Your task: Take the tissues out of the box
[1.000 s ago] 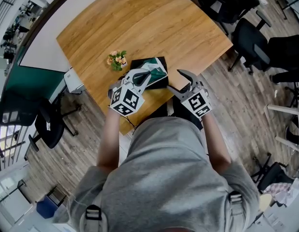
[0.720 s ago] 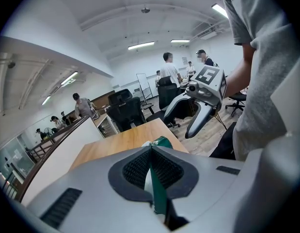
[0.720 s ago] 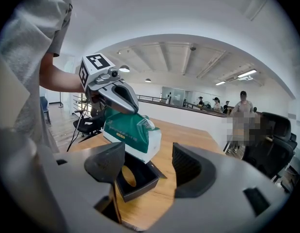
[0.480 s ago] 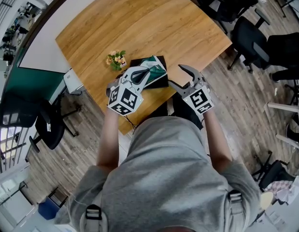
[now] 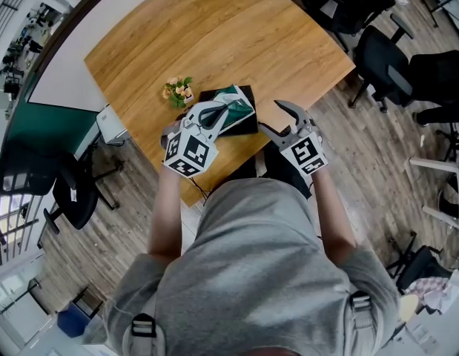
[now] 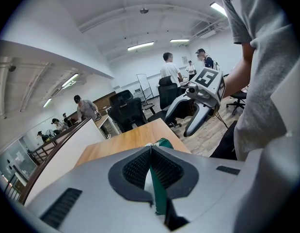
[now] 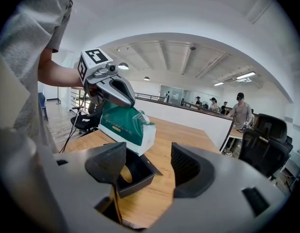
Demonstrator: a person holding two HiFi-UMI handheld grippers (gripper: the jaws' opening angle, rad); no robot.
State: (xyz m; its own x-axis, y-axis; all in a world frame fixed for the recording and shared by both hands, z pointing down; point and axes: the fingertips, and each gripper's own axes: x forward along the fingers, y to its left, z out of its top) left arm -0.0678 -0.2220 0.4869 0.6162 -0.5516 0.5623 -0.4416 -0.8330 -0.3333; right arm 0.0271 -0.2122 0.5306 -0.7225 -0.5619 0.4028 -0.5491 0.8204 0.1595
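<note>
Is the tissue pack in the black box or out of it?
Out. In the right gripper view the left gripper, shut on the tissue pack, holds it tilted above the open black box.

No text is legible; print on the tissue pack (image 7: 124, 126) is blurred.

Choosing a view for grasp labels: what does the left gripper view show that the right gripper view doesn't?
Only the left gripper view: the left gripper with its jaws shut on a fold of the tissue pack, and the right gripper seen from outside.
Only the right gripper view: the black box open on the table with the pack held over it. The right jaws are apart, just closing slightly, with nothing between them.
Both: the pack, the table, office chairs, people in the background.
</note>
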